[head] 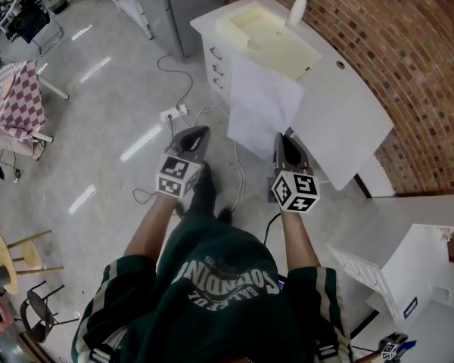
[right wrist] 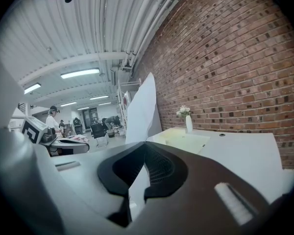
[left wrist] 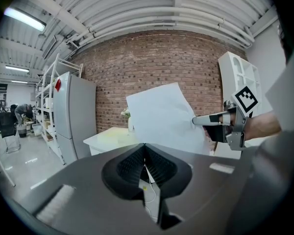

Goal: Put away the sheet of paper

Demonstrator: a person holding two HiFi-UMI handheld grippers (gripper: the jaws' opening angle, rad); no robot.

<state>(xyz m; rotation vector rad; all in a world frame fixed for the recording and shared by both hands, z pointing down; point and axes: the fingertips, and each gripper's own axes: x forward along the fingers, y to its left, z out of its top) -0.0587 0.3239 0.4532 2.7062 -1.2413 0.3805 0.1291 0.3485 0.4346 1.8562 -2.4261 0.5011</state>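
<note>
Brick-walled workshop, grey floor; a white curved desk [head: 348, 119] sits at 1 o'clock in the head view, with a shallow cream tray [head: 276, 44] and a flower vase [head: 296, 10] on top. The right gripper [head: 282, 141] is clamped on the lower edge of the sheet of paper [head: 261, 104], which stands upright in the air just short of the desk front. The left gripper [head: 197, 134], at its 9 o'clock, has its jaws together on nothing. Pickup looks done and stowing remains: open air lies ahead, with the desk edge and the vase at the tray's 1 o'clock to clear.

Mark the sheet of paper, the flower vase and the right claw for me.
sheet of paper [head: 261, 108]: head view, middle of the sheet
flower vase [head: 294, 12]: head view, white body
right claw [head: 282, 138]: head view, shut tips
</note>
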